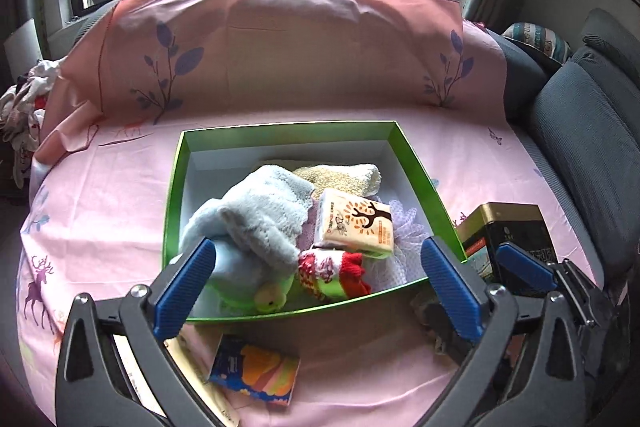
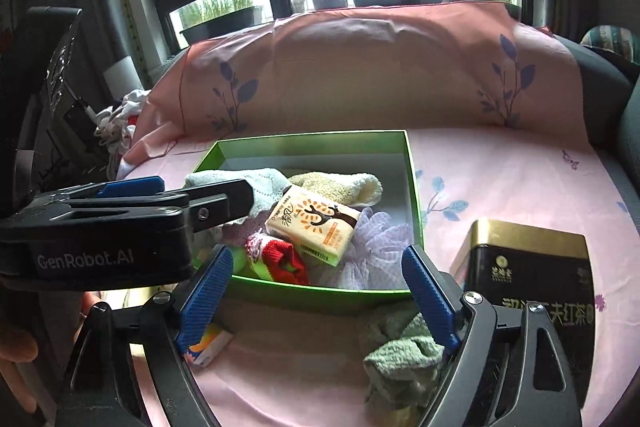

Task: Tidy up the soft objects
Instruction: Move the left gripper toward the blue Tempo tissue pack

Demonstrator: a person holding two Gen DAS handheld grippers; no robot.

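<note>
While most of the soft stuff is already seen piled in the green box point(image 1: 176, 187) from the left wrist view, namely a light blue towel point(image 1: 256, 215), a cream sock point(image 1: 344, 179), a tissue pack point(image 1: 354, 223) and a red knit piece point(image 1: 332, 273), the left gripper point(image 1: 316, 291) is held wide open over the near rim, nothing gripped. From the right wrist view, a green cloth point(image 2: 400, 355) is left outside the box on the pink sheet point(image 2: 500, 179), so sorting isn't finished; the right gripper point(image 2: 320, 295) is spread wide too, with nothing clamped, the cloth just beside its right finger.
</note>
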